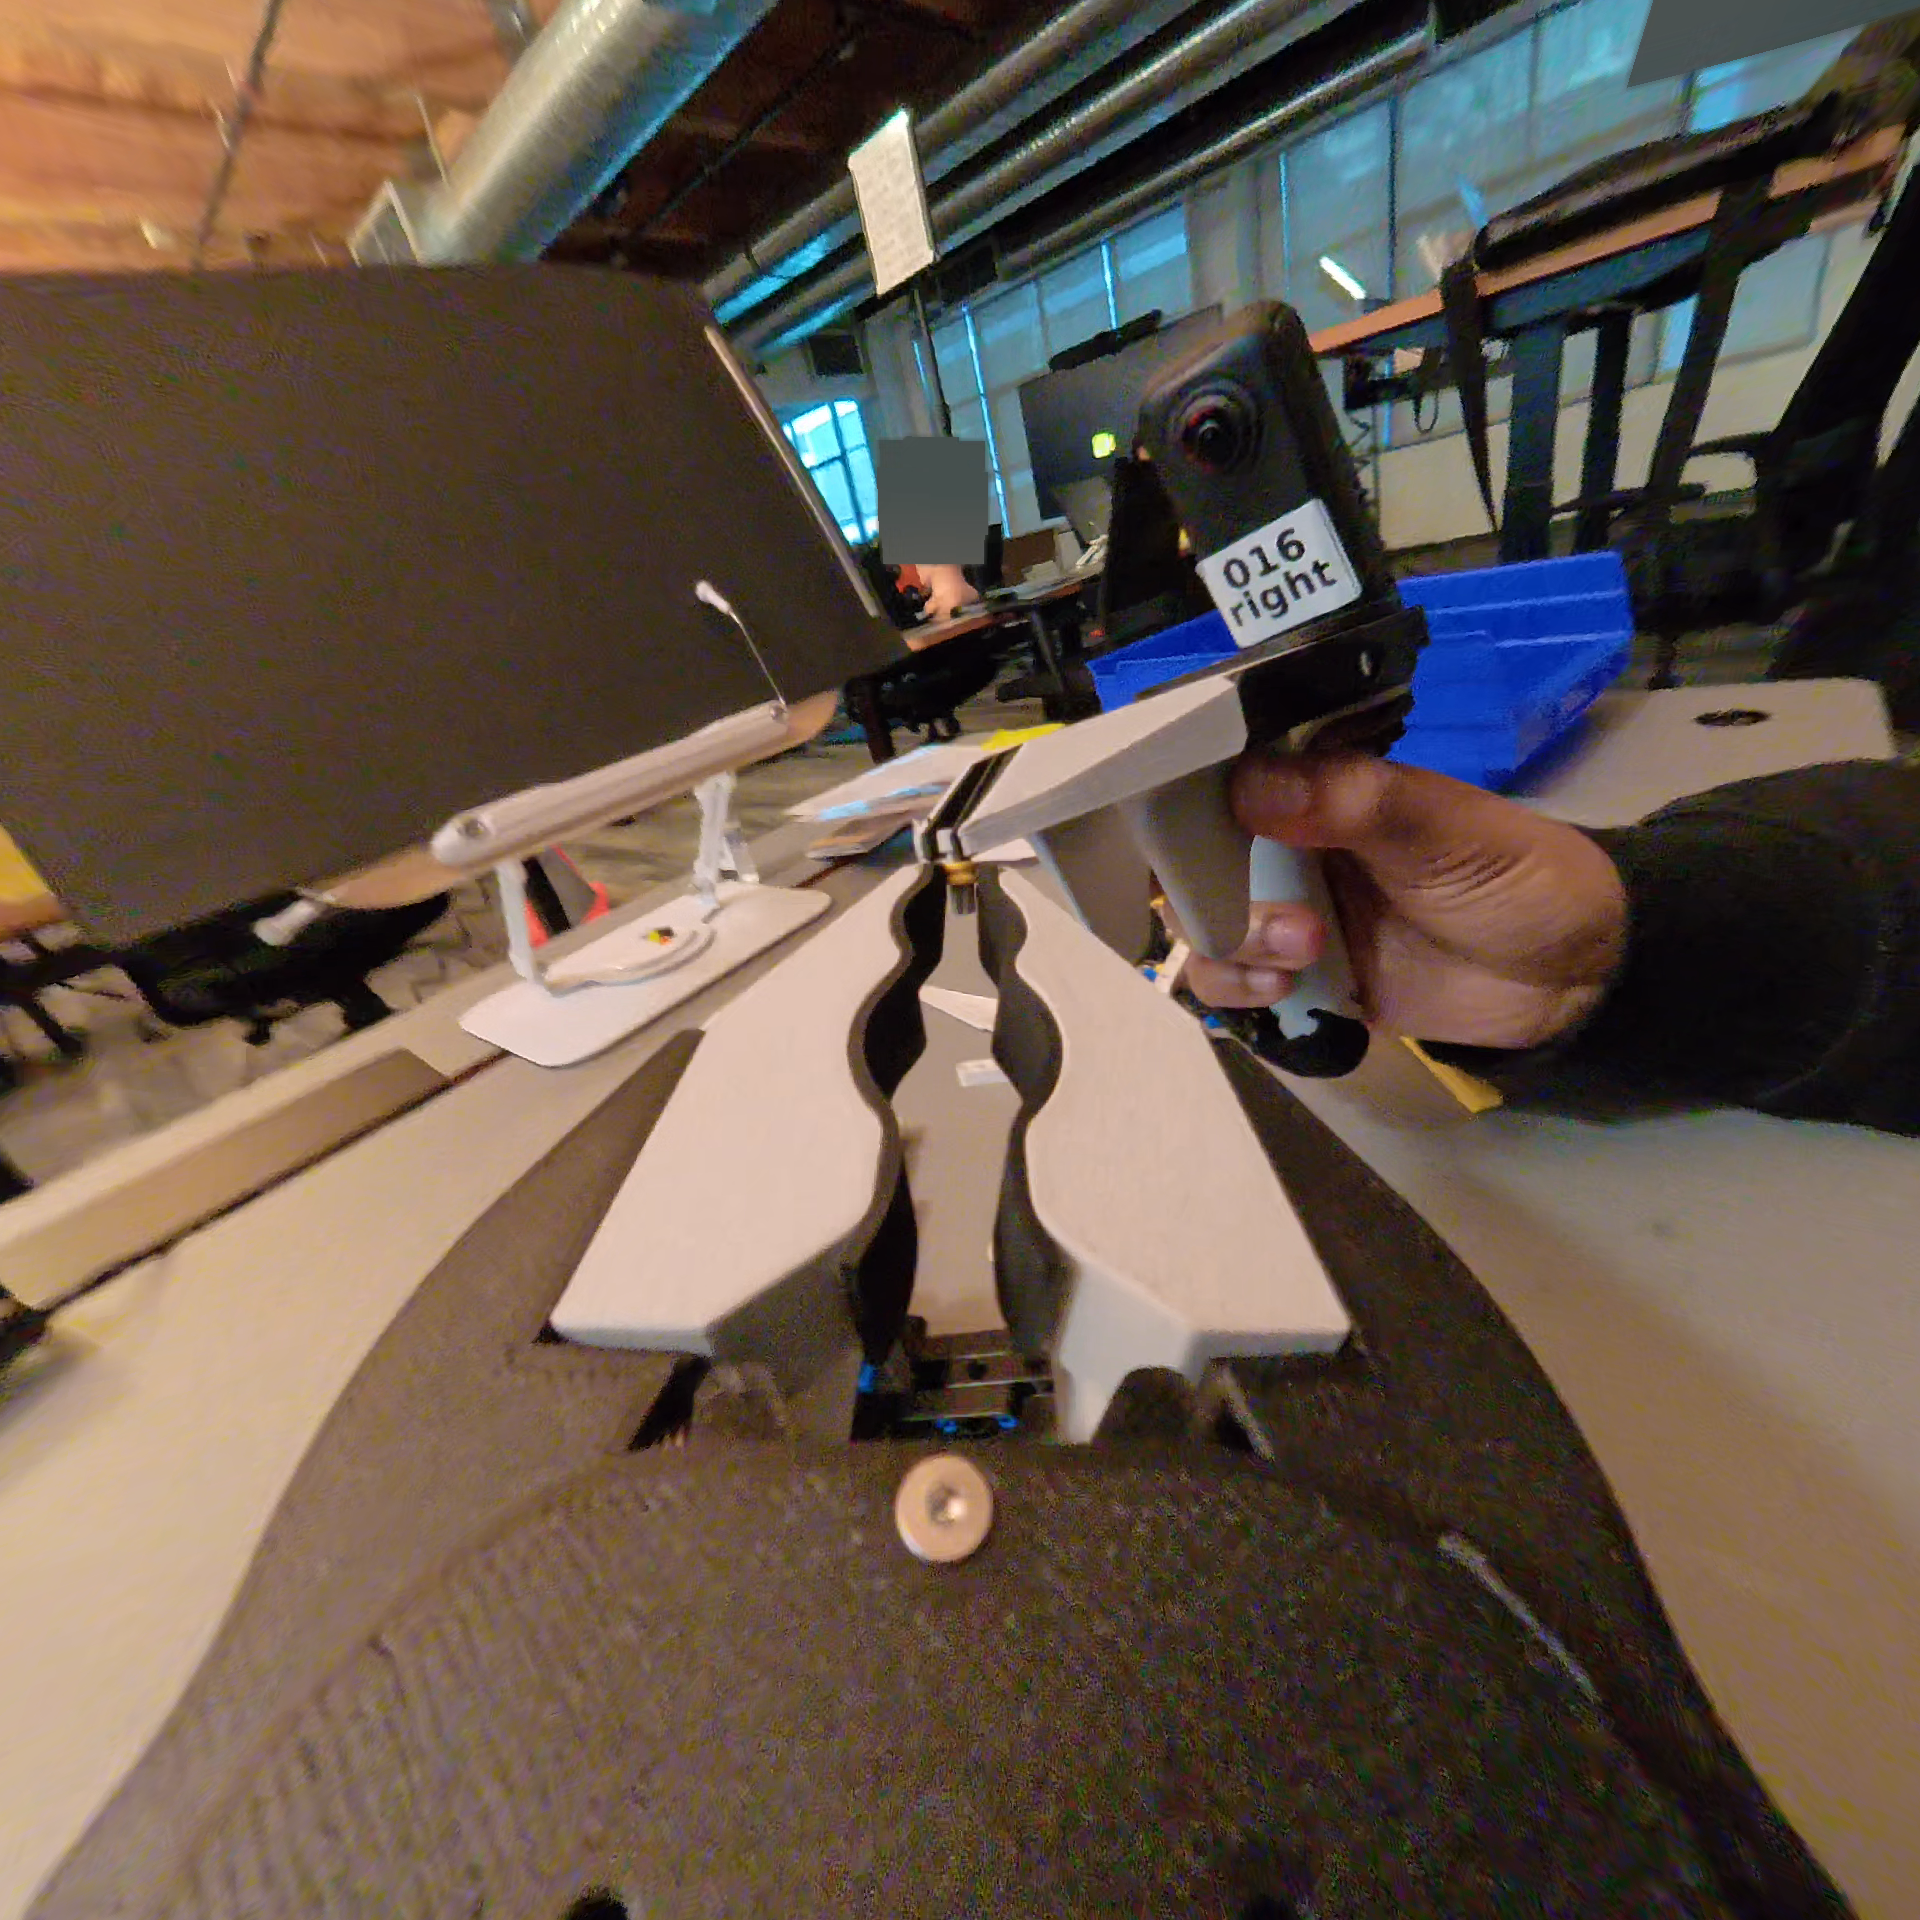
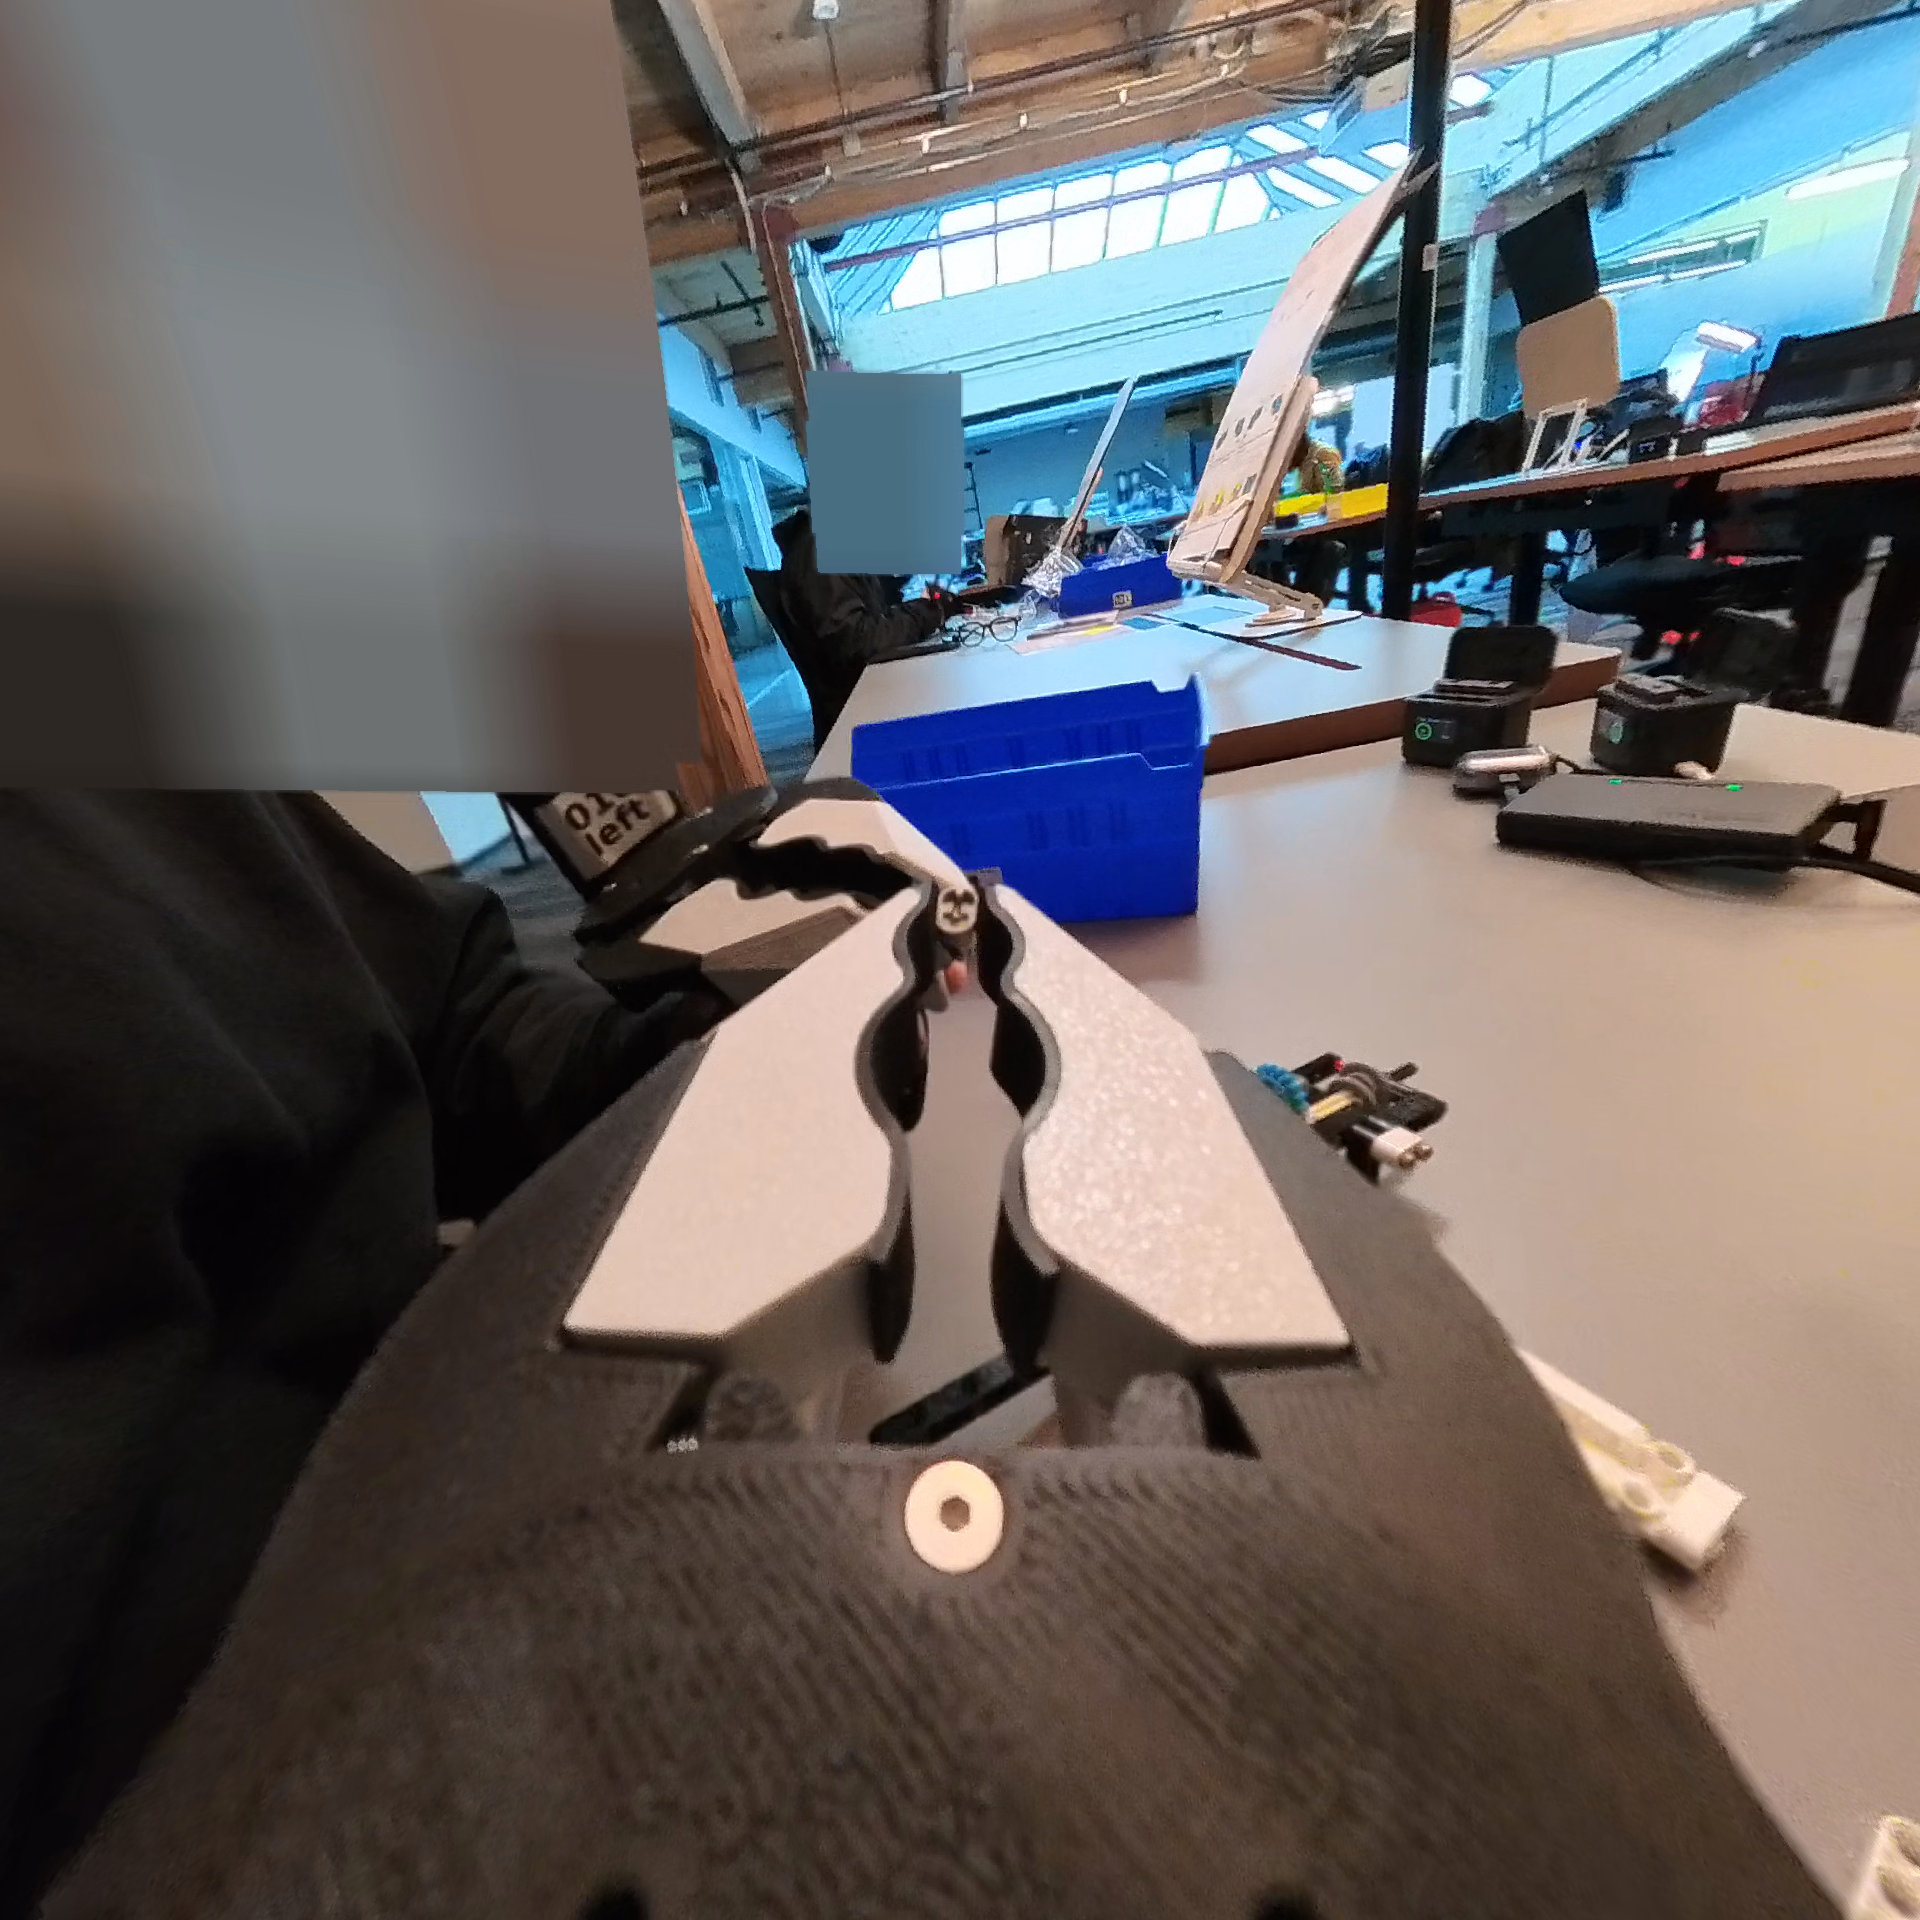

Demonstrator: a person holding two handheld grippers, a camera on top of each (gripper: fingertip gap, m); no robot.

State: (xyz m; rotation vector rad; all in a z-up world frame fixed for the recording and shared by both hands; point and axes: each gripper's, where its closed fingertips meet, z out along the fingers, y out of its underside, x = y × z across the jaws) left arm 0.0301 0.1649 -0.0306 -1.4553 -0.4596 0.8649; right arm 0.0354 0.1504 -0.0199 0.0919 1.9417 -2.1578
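Observation:
In the left wrist view, my left gripper (image 1: 958,881) is shut on a small piece (image 1: 961,894) with a black stub and a brass-coloured ring, held above the grey table (image 1: 1558,1299). My right gripper (image 1: 940,831), held by a hand (image 1: 1434,904), comes in from the right, and its closed tips clamp the same piece from above. In the right wrist view, my right gripper (image 2: 956,920) is shut on the piece's round grey end (image 2: 954,907), which has a cross-shaped hole. The left gripper (image 2: 906,883) meets it from the left.
A blue bin (image 2: 1039,810) stands just behind the grippers and also shows in the left wrist view (image 1: 1507,665). A white stand (image 1: 644,935) holds a dark board (image 1: 364,520). A small brick assembly (image 2: 1351,1112), a white brick (image 2: 1652,1496) and black chargers (image 2: 1662,821) lie to the right. My left and right fingertips are right by each other. Left tips and right tips are each some 20 centimetres from the white brick (image 2: 1652,1496).

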